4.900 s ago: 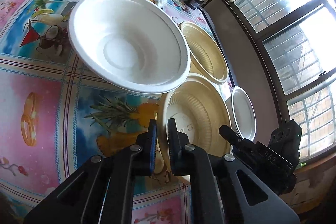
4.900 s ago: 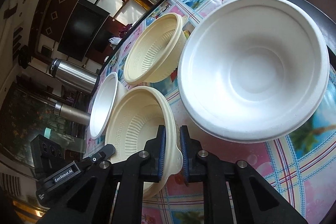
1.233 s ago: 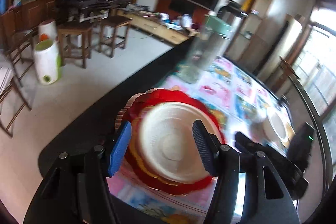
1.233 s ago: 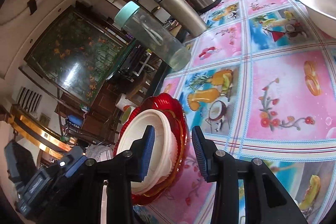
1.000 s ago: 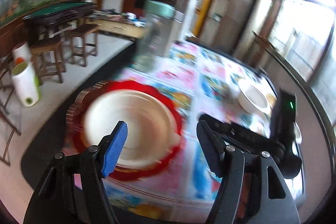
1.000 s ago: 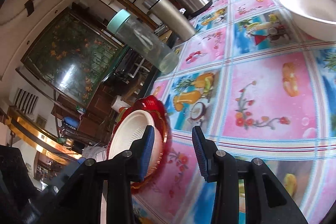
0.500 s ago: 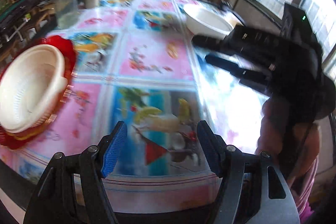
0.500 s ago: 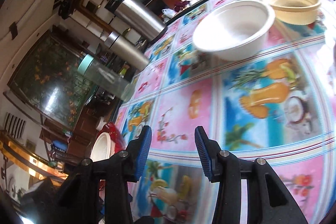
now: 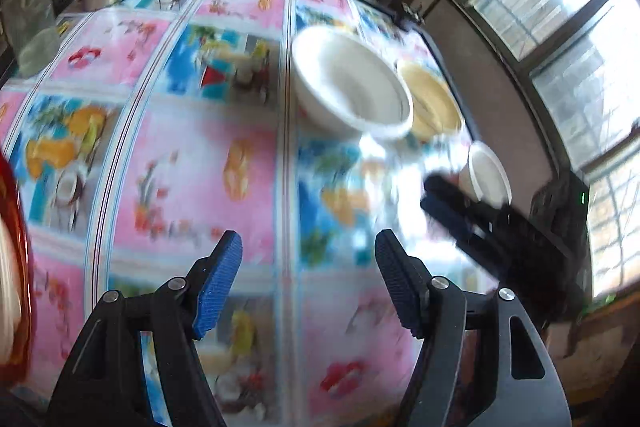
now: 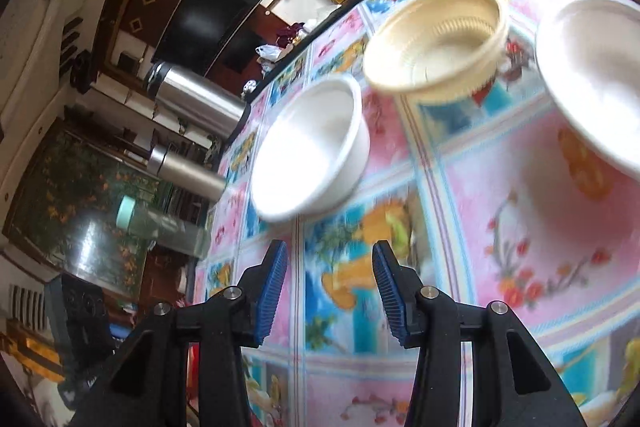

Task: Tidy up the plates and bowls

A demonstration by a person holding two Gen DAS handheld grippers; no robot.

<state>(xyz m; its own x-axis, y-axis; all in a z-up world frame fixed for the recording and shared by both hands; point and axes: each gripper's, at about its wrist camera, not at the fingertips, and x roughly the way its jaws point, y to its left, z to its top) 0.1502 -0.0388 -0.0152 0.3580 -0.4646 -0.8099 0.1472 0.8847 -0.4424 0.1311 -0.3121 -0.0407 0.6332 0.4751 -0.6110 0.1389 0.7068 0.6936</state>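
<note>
Both grippers hang over the worktop with jaws released — the left gripper and right gripper grasp nothing. A large white bowl, a cream bowl and a small white bowl sit near the worktop's window-side edge — the first two just beside each other.

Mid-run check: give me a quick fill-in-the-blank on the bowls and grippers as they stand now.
1. Both the left gripper and the right gripper are ____.
2. The number of loose bowls ahead of the right gripper is ____.
3. Between the small white bowl and the large white bowl sits a bowl coloured ____.

Missing words: open; three; cream
</note>
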